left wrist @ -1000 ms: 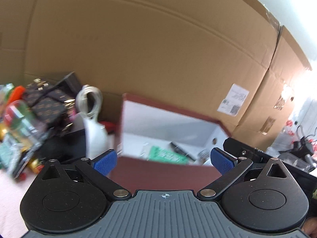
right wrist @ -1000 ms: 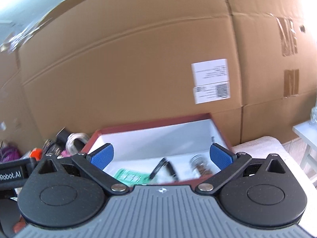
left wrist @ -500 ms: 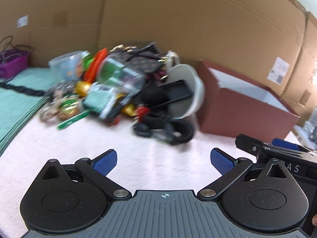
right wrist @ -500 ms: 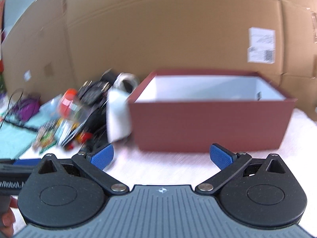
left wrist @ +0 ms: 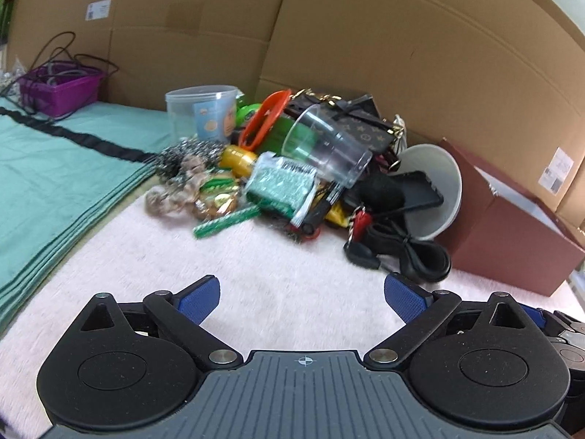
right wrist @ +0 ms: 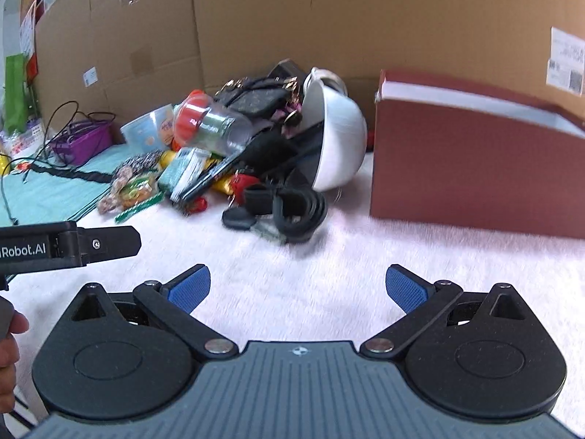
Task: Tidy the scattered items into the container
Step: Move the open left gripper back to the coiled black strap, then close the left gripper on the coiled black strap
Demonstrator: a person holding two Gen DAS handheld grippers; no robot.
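Pink fleece blanket lies bare under both my grippers; my left gripper and right gripper are each spread wide and hold nothing. Clutter is heaped against the left wall of the maroon box, toward the blanket's far edge. I judge the black coiled cable the easiest pick: it sits nearest, on the heap's front. I should come in low, straddle the coil, and avoid nudging the tipped white bowl resting above it.
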